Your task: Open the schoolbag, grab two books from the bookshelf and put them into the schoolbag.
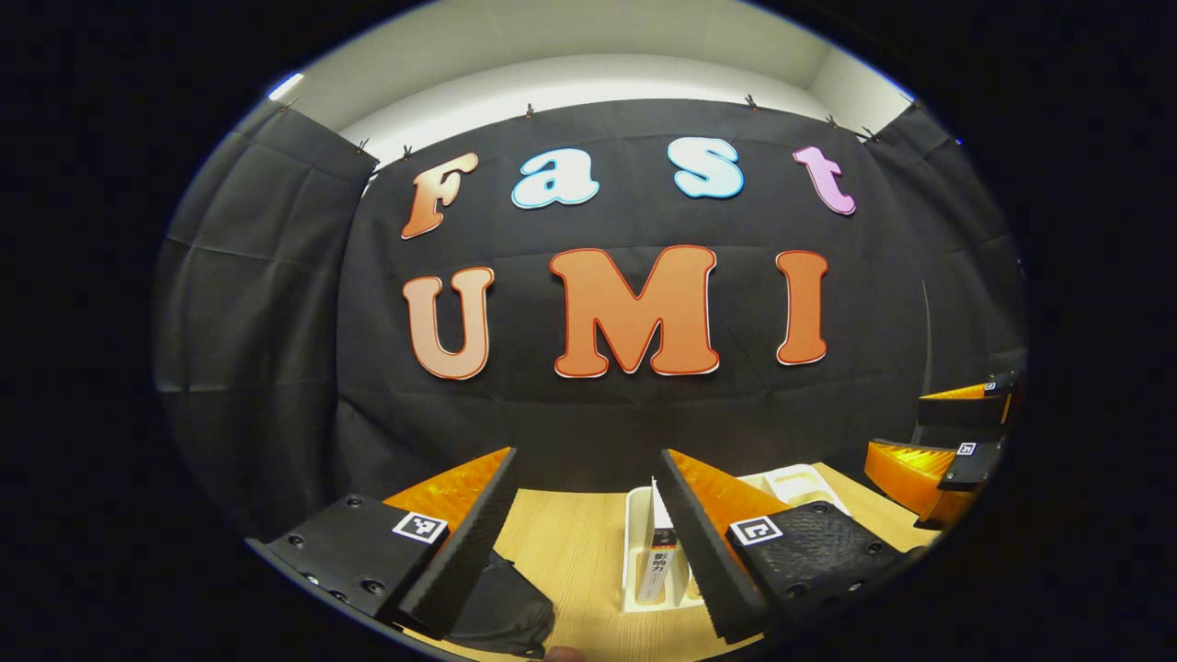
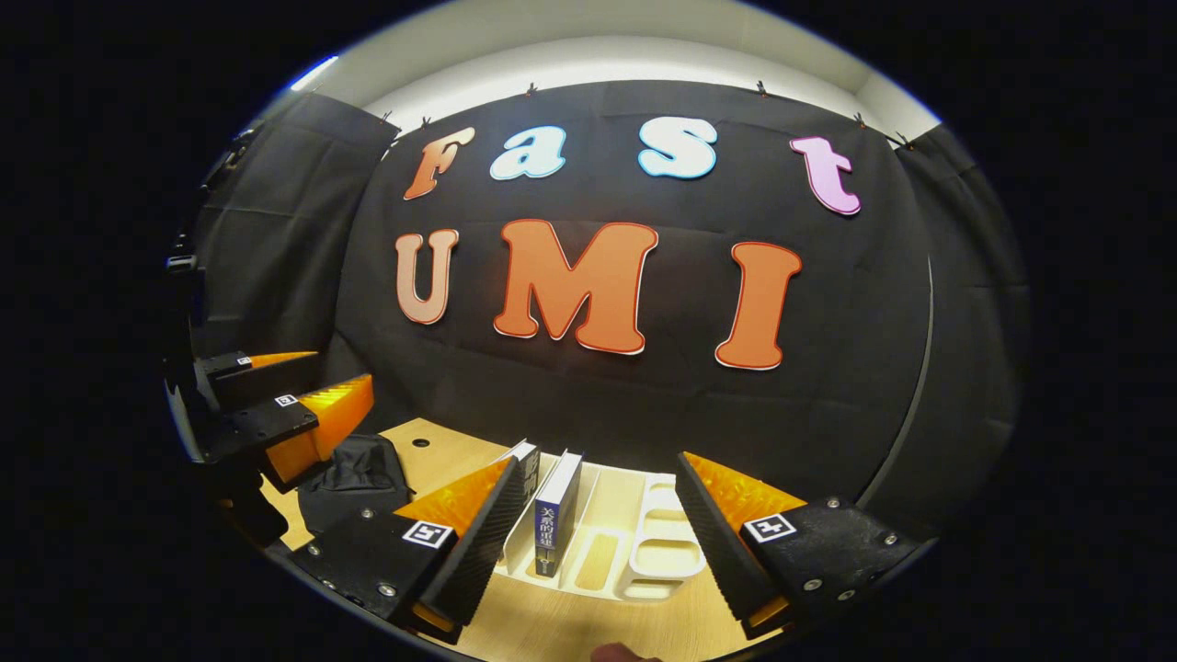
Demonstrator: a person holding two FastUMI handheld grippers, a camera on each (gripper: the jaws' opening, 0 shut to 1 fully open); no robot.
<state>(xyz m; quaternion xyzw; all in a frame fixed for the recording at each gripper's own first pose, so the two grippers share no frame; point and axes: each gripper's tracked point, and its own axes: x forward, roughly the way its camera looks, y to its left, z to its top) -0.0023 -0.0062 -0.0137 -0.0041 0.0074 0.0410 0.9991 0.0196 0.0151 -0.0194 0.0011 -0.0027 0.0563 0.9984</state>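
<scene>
Fingers of both the left hand-held gripper [image 1: 588, 552] and right hand-held gripper [image 2: 588, 542] are held wide apart, level above the table [image 1: 570, 552], empty.

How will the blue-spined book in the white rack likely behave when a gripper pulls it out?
The blue-spined book leans loosely in the white rack, so it may tip sideways. It looks thin and probably light, stiff enough for a spine pinch.

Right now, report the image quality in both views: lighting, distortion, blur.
Left gripper view: even light, strong fisheye bending at the edges, sharp centre, the black schoolbag dim and low. Right gripper view: same curvature, no motion blur, the blue book crisp in the white bookshelf, soft shadow on the wooden table.
</scene>
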